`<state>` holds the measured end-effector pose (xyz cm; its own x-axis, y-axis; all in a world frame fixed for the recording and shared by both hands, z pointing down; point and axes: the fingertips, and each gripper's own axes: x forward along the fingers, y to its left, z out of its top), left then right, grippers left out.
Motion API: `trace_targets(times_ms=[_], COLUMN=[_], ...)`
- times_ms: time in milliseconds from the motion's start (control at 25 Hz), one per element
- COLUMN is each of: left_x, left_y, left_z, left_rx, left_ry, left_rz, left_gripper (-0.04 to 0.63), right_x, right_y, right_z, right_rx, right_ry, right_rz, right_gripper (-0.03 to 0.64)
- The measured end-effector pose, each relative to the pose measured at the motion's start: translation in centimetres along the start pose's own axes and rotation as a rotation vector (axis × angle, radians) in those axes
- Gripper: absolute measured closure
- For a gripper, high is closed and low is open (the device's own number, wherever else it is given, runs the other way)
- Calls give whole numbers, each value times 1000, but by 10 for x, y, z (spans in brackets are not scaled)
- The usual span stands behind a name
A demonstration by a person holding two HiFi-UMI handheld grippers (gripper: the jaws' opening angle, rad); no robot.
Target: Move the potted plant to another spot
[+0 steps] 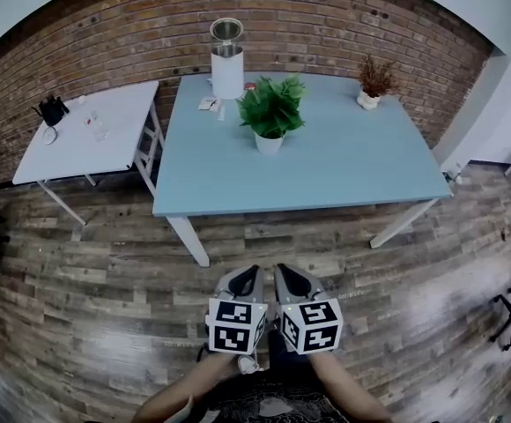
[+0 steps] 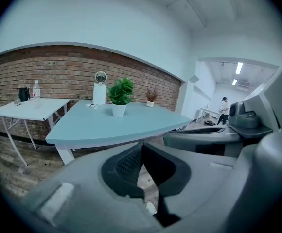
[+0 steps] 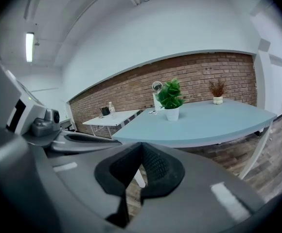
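While both grippers hang low over the wooden floor (image 1: 106, 307), side by side and well apart from the blue tabletop (image 1: 352, 170), they hold nothing. The left gripper (image 1: 248, 278) has its fingers (image 2: 126, 165) closed together. The right gripper (image 1: 291, 278) has its fingers (image 3: 156, 166) closed together too. The potted plant (image 1: 271, 113) stands upright on the tabletop, towards the back, near a tall white can (image 1: 227, 64). A small brown plant (image 1: 375, 82) sits at the far right corner.
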<state>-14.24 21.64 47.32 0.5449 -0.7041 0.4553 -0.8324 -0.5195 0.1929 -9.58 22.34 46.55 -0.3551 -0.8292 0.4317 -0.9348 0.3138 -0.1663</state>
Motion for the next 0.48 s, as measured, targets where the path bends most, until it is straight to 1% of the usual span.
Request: trace_targets(times_ms=[240,480], left_x=[29,67], left_y=[13,30], left_z=[12,35], left_rx=[8,-1], left_ry=[9,18], left_rz=[8,29], left_gripper=[600,600], right_x=[30,67], right_y=[-19,-41], right_z=[8,28], right_rx=[12,5], right_ry=[9,22], right_rz=[8,32], right_gripper=[611,611])
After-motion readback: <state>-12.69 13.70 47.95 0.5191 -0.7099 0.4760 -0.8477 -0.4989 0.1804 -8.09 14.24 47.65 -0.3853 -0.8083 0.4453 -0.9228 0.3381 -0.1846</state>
